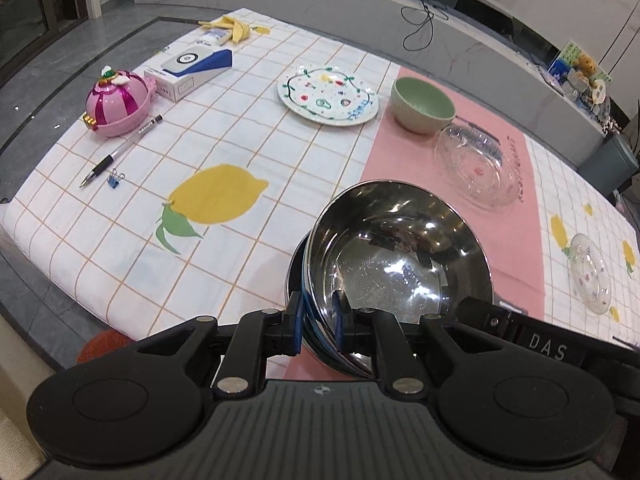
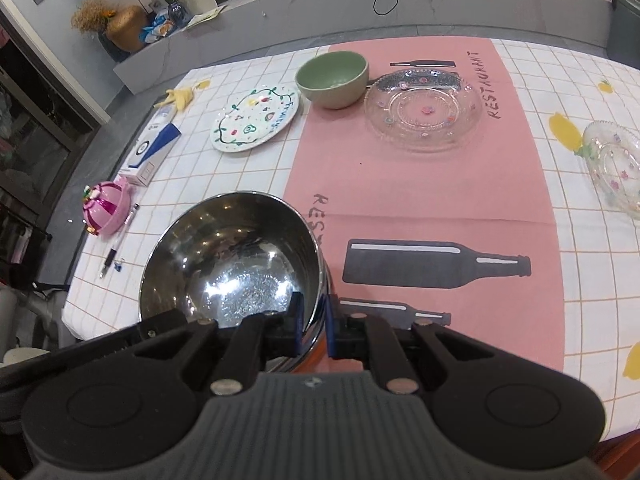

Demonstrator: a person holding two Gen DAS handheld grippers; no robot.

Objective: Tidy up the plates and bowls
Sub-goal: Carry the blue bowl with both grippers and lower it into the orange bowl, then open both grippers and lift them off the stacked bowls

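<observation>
The steel bowl [image 1: 396,264] is polished and mirror-bright inside, with a fine speckled sheen across its bottom and a rolled rim; it sits tilted near the front edge of the table [image 1: 100,248], over the border between the checked cloth and the pink mat [image 2: 420,184]. The left gripper [image 1: 317,322] pinches the bowl's near wall, 1 blue pad outside and 1 inside. The right gripper [image 2: 313,326] pinches the opposite side of the rim the same way.

Count of tableware: 1 steel bowl, 1 green bowl [image 2: 333,78], 1 painted white plate [image 2: 256,117], 1 large glass plate [image 2: 423,110], 1 small glass dish [image 2: 616,166]. The green bowl stands at the far edge of the mat, just beside the large glass plate; the small glass dish lies toward the table's right edge.

Other items, toward the left edge: 1 pink round case [image 1: 118,98], 1 pen [image 1: 120,151], 1 binder clip [image 1: 115,179], 1 white and blue box [image 1: 188,72].
</observation>
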